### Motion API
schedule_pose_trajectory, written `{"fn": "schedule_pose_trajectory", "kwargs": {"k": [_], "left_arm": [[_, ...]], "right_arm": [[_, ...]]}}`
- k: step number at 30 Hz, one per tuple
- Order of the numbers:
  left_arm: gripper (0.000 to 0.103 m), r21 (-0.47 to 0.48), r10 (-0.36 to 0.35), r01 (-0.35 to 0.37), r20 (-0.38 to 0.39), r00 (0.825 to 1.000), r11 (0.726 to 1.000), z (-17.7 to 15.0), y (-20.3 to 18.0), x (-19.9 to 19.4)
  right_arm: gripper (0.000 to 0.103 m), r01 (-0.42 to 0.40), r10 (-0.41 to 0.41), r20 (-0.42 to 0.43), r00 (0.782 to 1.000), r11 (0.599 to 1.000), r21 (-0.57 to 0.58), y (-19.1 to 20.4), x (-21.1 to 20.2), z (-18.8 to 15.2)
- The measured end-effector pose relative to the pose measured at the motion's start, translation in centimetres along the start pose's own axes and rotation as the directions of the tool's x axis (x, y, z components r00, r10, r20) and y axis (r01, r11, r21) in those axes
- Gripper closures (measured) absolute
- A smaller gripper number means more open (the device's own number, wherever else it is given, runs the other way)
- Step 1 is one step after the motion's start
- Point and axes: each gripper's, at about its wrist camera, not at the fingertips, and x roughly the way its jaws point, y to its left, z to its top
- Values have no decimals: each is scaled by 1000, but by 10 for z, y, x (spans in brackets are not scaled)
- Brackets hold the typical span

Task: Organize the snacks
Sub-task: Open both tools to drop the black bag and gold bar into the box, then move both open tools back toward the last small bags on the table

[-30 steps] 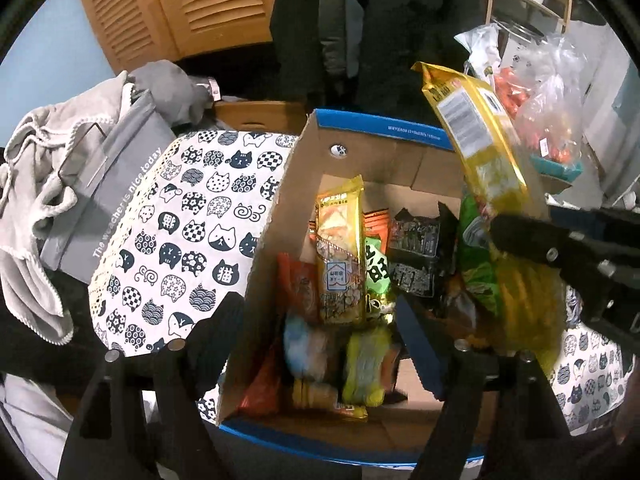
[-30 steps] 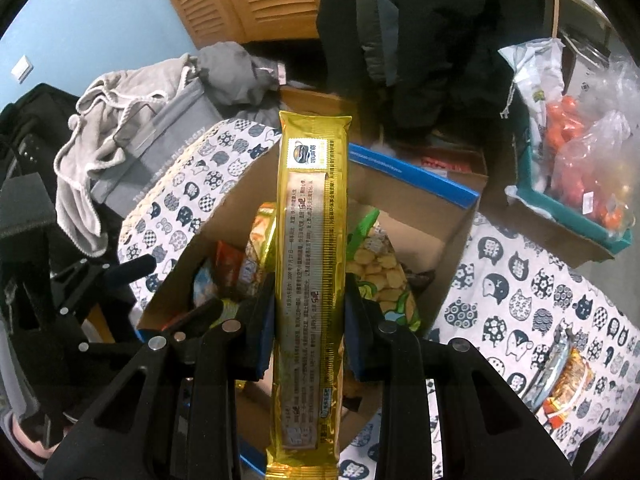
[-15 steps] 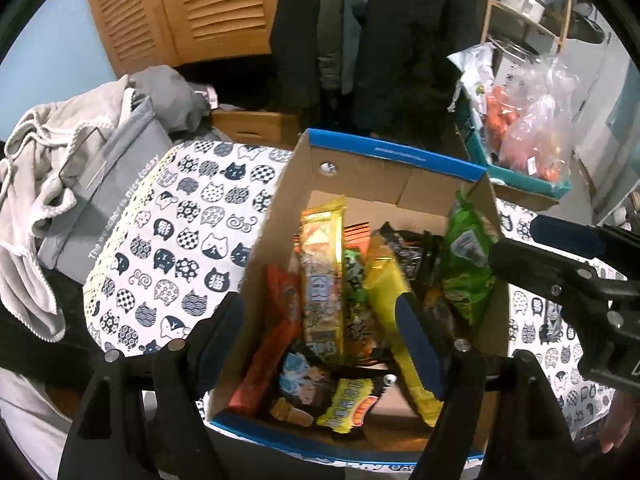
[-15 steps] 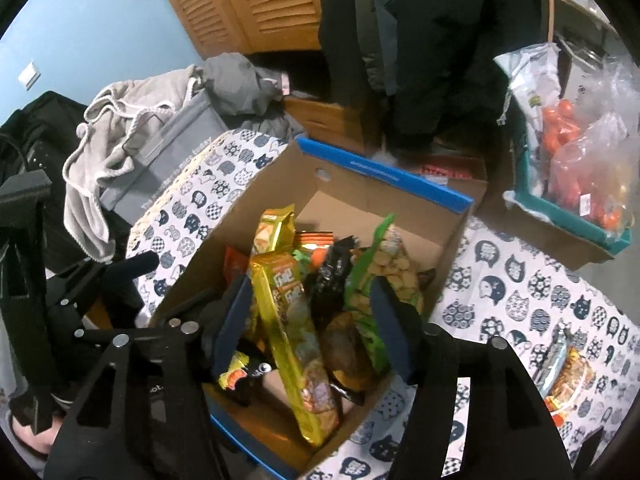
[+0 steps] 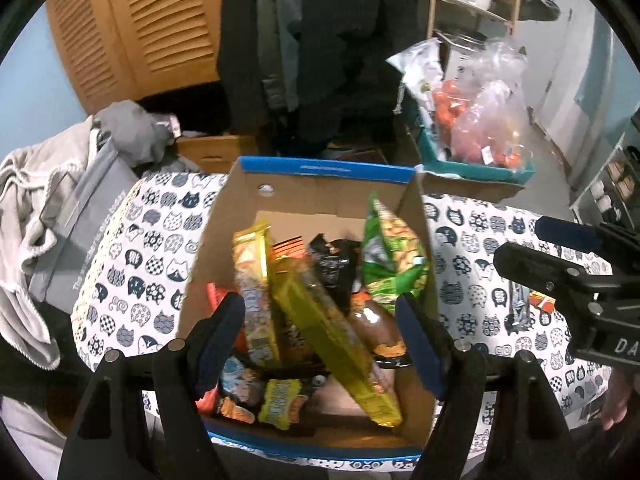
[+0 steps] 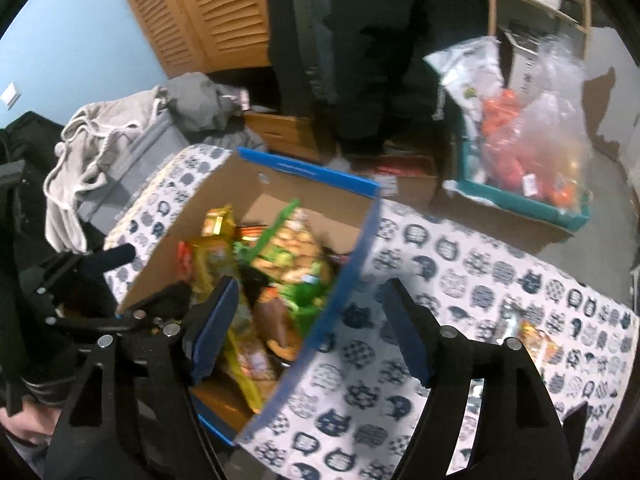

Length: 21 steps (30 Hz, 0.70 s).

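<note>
Both jaws wide, empty — right gripper (image 6: 310,328) just opened above box (image 6: 304,170).

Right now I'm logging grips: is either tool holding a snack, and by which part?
Nothing is held. The right tool has just been opening with nothing between its pads; the long yellow packet lies in the cardboard box. The left tool is open too.

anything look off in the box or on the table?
The long yellow packet lies slantwise across the other snacks in the cardboard box, not standing like its neighbours. A few snack packets lie loose on the cat-print tablecloth.
</note>
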Motion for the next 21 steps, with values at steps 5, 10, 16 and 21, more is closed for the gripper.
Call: {"fn": "schedule_pose_trajectory", "kwargs": {"k": [5,10,16,21], "left_arm": [[24,36,-7,6,7,1000,999,1,-22,-4],[24,85,-10,9,10,1000,996,2,-47,-6],[24,145,-10,7,17,1000,989,2,-82,-9],[24,197,-13,8,25,1000,980,0,-108,-11]], "right_arm": [[28,23,-24,2,1000,999,42,-26,-12,-10],[27,54,-55,14,998,996,71,-49,-26,-20],[27,90,-92,14,996,989,115,-77,-36,-32],[27,131,-134,9,991,982,134,-100,-42,-43]]}}
